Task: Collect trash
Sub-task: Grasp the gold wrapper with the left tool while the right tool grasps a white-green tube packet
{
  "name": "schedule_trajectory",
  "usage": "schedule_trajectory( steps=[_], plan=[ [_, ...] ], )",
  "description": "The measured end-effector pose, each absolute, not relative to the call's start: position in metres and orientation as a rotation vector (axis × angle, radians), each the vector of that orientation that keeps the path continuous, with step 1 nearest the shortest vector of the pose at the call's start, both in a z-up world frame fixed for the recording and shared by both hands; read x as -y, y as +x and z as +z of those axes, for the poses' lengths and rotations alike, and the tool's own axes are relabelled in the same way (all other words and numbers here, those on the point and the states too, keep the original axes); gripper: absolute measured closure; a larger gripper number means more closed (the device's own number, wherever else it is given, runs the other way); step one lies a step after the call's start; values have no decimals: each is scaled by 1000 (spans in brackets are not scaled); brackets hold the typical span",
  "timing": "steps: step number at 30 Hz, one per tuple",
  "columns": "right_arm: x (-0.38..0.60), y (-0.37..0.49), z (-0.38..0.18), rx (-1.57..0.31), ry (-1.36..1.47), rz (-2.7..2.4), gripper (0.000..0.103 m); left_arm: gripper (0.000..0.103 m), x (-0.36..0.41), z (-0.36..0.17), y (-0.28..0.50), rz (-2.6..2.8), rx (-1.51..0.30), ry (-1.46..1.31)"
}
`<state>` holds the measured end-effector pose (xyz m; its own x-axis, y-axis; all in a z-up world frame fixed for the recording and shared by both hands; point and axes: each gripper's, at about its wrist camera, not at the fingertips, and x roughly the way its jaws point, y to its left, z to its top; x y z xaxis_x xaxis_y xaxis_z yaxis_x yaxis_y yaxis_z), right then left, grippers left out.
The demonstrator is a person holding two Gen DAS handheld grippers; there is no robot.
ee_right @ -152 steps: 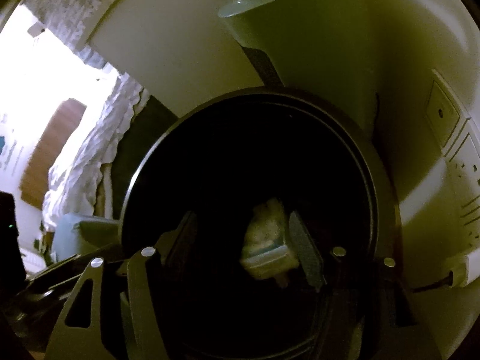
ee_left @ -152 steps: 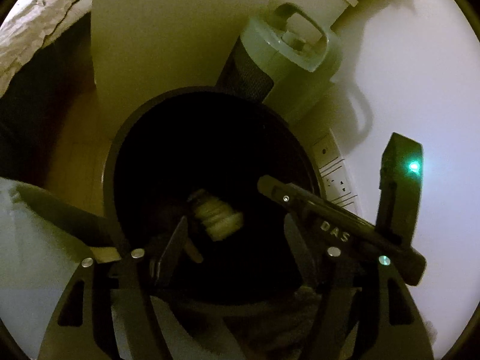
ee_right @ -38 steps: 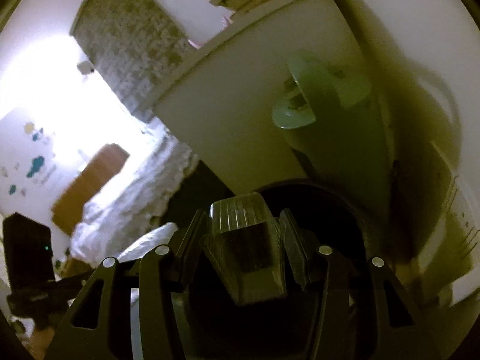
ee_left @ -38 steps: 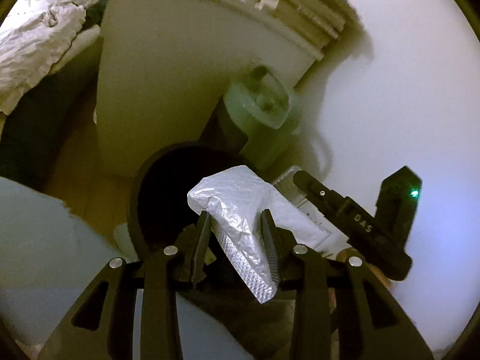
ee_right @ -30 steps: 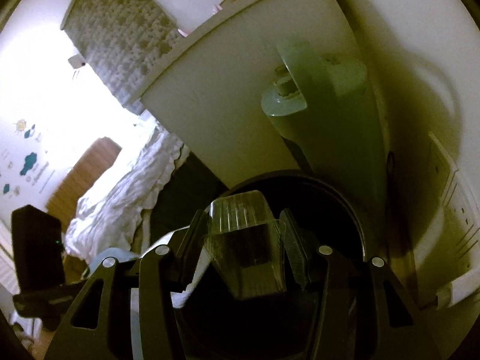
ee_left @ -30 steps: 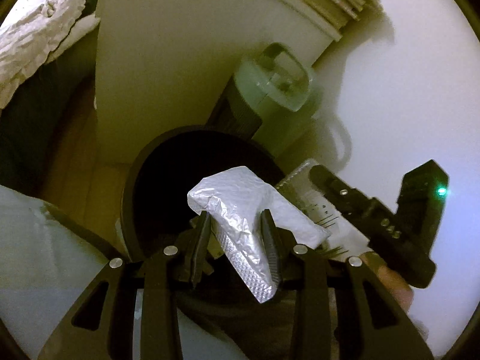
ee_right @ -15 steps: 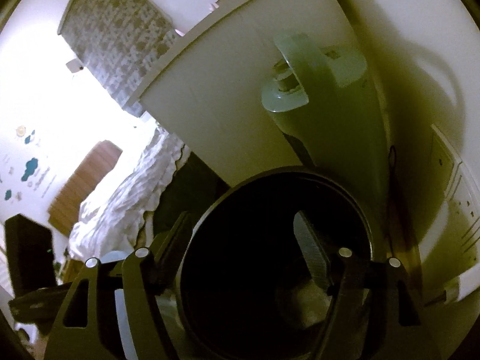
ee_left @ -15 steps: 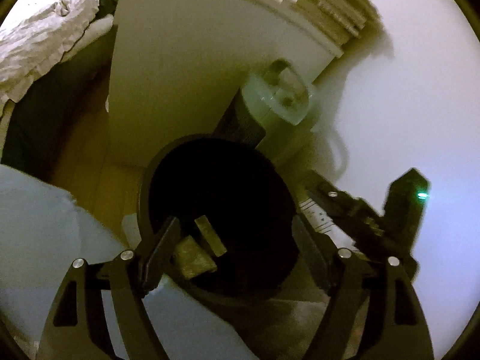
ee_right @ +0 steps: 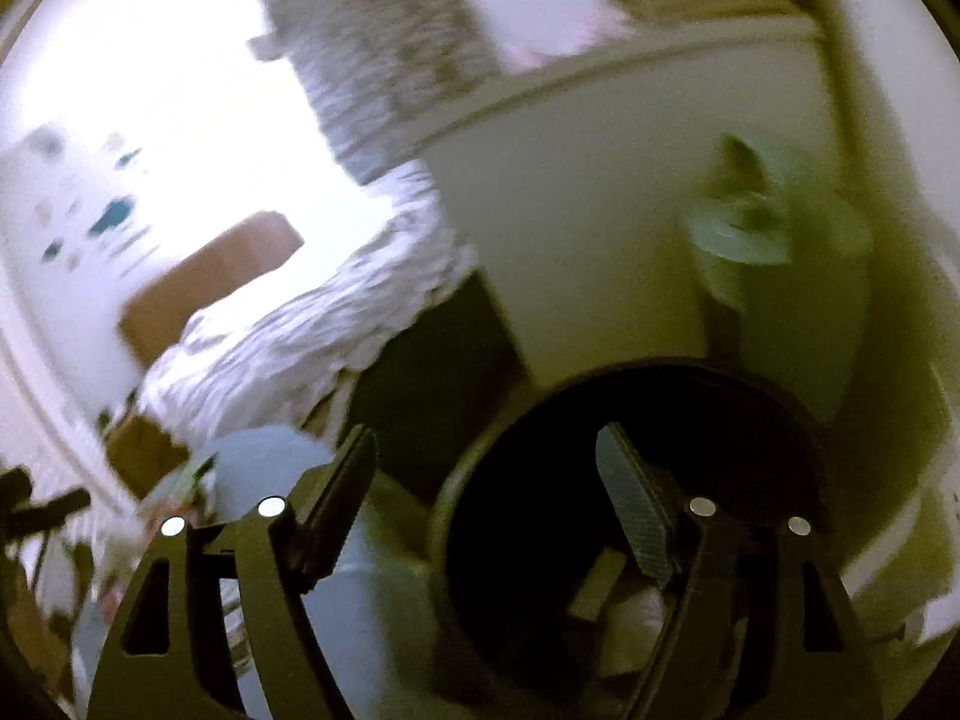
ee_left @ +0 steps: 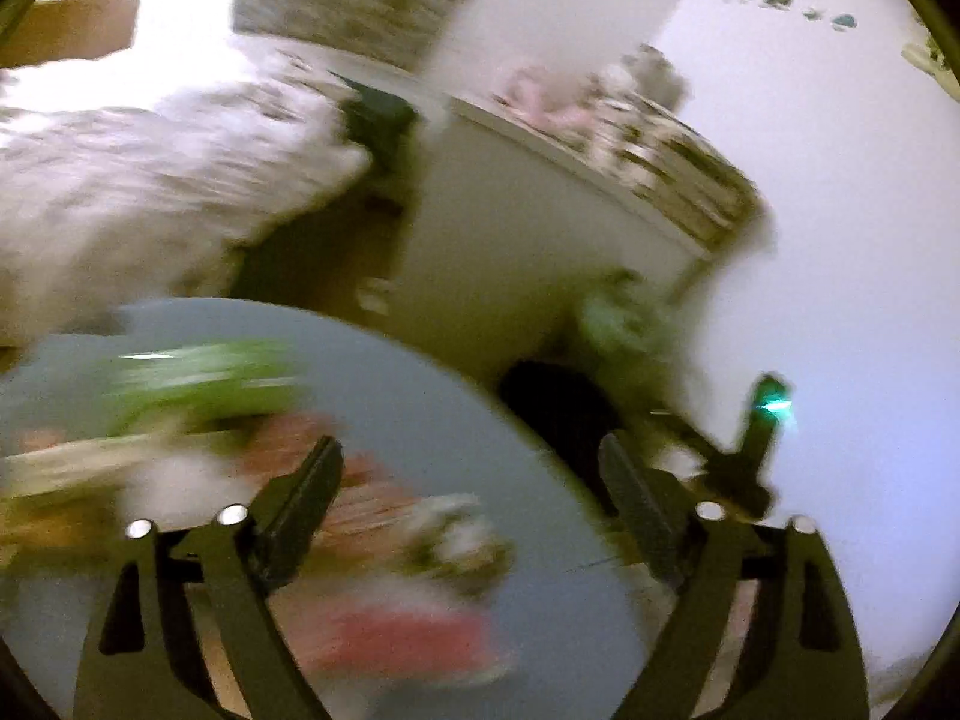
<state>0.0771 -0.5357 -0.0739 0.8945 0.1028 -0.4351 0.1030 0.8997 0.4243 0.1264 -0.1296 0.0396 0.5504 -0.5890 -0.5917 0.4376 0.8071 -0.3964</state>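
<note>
Now the right tool (ee_right: pixel 486 480), opening and empty, hangs above binned trash (ee_right: pixel 630 618).

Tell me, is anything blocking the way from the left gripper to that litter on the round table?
Nothing visible does. The left gripper is opening, nothing between its jaws, and it points over the round table with blurred litter right under it. The picture is too smeared to tell what each piece is.
</note>
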Motion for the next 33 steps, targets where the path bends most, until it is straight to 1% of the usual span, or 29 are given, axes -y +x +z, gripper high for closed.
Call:
schedule_trajectory(
  steps=[4,6,8,10,11,12,13,15,16,18,20,21,22,23,24,25,26,27,28,29,30,33],
  plan=[
    [452,92,-38,-546,280,252,28,9,40,23,107,-390,-786,-91],
    [402,102,-13,-573,152,364,28,9,12,11,105,-322,-812,-32],
    [330,120,17,-624,-19,504,28,10,-14,-6,109,-262,-851,22],
    [276,134,31,-676,-135,588,28,11,-33,-19,116,-250,-879,31],
    [245,143,37,-700,-207,623,28,16,-37,-23,118,-252,-888,32],
    [224,147,40,-715,-256,643,28,24,-41,-28,123,-251,-900,43],
    [194,157,41,-746,-337,671,28,26,-44,-30,125,-254,-906,46],
    [154,170,36,-785,-460,691,34,30,-53,-36,131,-256,-919,43],
    [132,179,28,-815,-528,698,34,32,-56,-39,133,-256,-923,40],
    [117,186,21,-840,-566,699,34,41,-64,-48,133,-273,-935,37],
    [92,203,5,-902,-628,686,36,42,-62,-50,133,-284,-917,85],
    [84,208,-1,-924,-656,679,39,47,-60,-51,134,-288,-913,108],
    [75,212,-7,-939,-688,672,39,53,-60,-53,136,-287,-911,127],
    [66,216,-15,-960,-725,667,42,61,-60,-55,139,-291,-912,138],
    [59,219,-20,-974,-749,669,49,70,-61,-59,142,-304,-929,128],
    [52,222,-25,-988,-770,671,53,72,-63,-63,143,-304,-940,120],
    [52,219,-32,-994,-786,670,60,80,-65,-63,144,-298,-936,119],
    [49,218,-36,-993,-798,663,65,84,-67,-64,146,-290,-937,117],
    [47,219,-34,-984,-791,655,67,88,-69,-64,147,-286,-937,108],
    [51,219,-35,-983,-768,661,71,89,-73,-64,147,-286,-933,94],
    [52,218,-30,-968,-719,676,73,91,-75,-64,145,-284,-924,85],
    [68,209,-2,-895,-571,711,74,92,-83,-52,135,-312,-861,13]
  ],
)
